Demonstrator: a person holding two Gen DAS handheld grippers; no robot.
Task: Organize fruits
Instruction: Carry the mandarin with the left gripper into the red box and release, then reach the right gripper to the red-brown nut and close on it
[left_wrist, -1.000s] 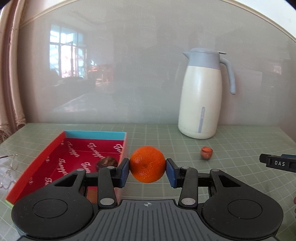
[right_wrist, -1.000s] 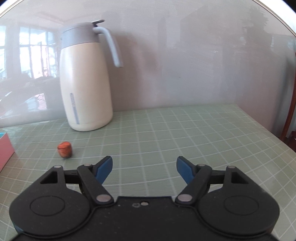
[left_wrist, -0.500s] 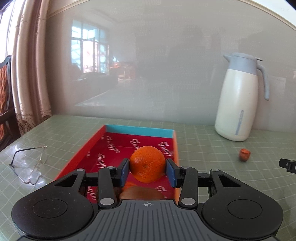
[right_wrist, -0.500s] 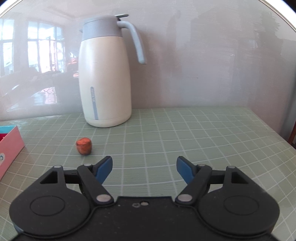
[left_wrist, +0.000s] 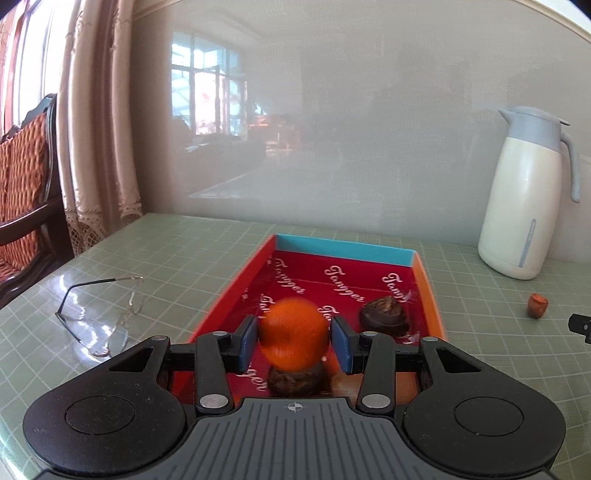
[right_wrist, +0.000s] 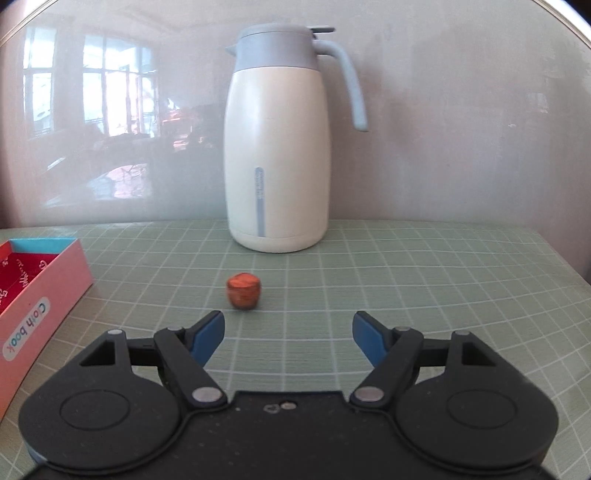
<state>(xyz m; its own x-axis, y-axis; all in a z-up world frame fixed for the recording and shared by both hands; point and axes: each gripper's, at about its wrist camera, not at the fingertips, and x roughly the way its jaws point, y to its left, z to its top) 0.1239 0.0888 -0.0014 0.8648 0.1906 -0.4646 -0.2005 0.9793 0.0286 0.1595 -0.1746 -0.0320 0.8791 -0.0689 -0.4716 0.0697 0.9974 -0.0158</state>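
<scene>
On the green gridded bench (left_wrist: 192, 254), the red box (left_wrist: 428, 291) is holding two dark fruits (left_wrist: 386, 316); the left tool (left_wrist: 293, 343) is gripping an orange (left_wrist: 293, 339) above it, and the right tool (right_wrist: 288, 338) is gaping empty.

a glossy grey wall (left_wrist: 369, 110) reflects bright windows; beige curtains (left_wrist: 99, 129) and a wooden chair (left_wrist: 26, 192) stand left of the green-gridded table (left_wrist: 177, 251).

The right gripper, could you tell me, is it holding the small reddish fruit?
No, the right gripper is open and empty, and the small reddish fruit sits on the table beyond its fingers.
</scene>
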